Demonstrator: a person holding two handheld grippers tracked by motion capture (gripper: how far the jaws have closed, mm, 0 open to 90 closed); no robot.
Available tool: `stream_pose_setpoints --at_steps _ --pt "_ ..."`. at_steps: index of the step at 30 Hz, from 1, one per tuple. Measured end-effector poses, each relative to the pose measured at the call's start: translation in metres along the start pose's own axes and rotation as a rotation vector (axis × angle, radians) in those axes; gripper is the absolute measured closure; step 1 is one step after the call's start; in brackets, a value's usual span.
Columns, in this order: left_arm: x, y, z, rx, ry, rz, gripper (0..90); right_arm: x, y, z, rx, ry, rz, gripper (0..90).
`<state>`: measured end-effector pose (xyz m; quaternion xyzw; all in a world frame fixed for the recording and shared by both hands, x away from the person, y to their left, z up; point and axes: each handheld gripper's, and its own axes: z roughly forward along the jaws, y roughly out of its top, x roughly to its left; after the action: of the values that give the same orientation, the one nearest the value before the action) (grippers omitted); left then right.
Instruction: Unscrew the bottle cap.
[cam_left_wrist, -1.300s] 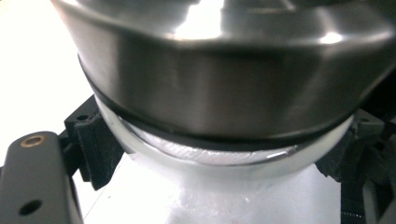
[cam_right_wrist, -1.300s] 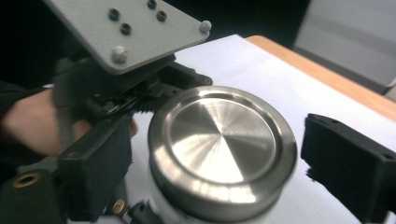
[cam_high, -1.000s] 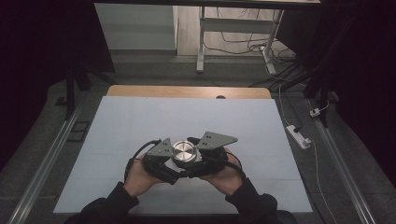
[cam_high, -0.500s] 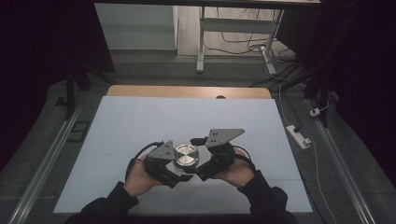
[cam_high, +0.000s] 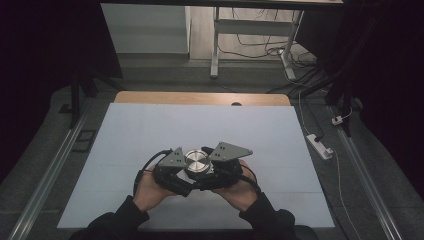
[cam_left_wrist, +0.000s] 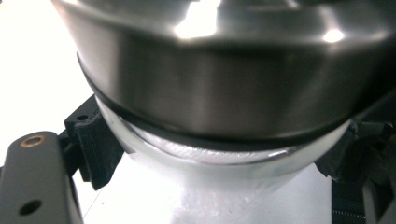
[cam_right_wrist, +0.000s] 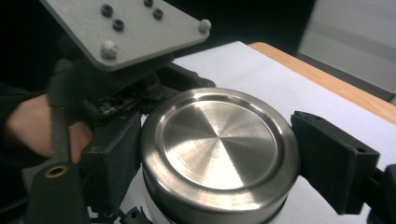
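A small jar with a brushed steel lid (cam_high: 198, 161) is held above the near middle of the white table (cam_high: 200, 125). In the left gripper view the left gripper (cam_left_wrist: 219, 161) is shut on the jar's clear glass body (cam_left_wrist: 210, 170), with a black pad (cam_left_wrist: 95, 149) on each side below the lid (cam_left_wrist: 224, 93). My right gripper (cam_right_wrist: 219, 161) faces it from the right. Its jaws have just closed, and its pads (cam_right_wrist: 331, 158) now press on the rim of the lid (cam_right_wrist: 217, 144). From above, the left gripper (cam_high: 189, 171) and right gripper (cam_high: 206, 165) meet at the jar.
The left gripper's grey plate (cam_right_wrist: 126, 28) hangs over the lid's far side. A wooden strip (cam_high: 200, 98) edges the table's back. A white power strip (cam_high: 318, 146) lies on the floor to the right, and a metal stand (cam_high: 215, 45) rises beyond.
Half a second ago the right gripper had drawn off to the right of the jar; it has come back and closed on the lid. The left hand and jar have stayed put.
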<state>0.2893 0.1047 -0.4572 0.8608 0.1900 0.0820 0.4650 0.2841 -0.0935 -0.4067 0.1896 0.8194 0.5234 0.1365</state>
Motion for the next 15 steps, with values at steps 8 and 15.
stream_pose_setpoints --at_steps 8,15 --pt "0.001 0.001 -0.003 -0.012 -0.055 0.029 15.5 -0.012 0.001 -0.006 -0.026 0.13 0.013 20.0" --pt "0.0 0.001 -0.004 -0.021 -0.087 0.05 15.6 -0.016 0.002 -0.008 -0.021 0.196 -0.027 20.0"
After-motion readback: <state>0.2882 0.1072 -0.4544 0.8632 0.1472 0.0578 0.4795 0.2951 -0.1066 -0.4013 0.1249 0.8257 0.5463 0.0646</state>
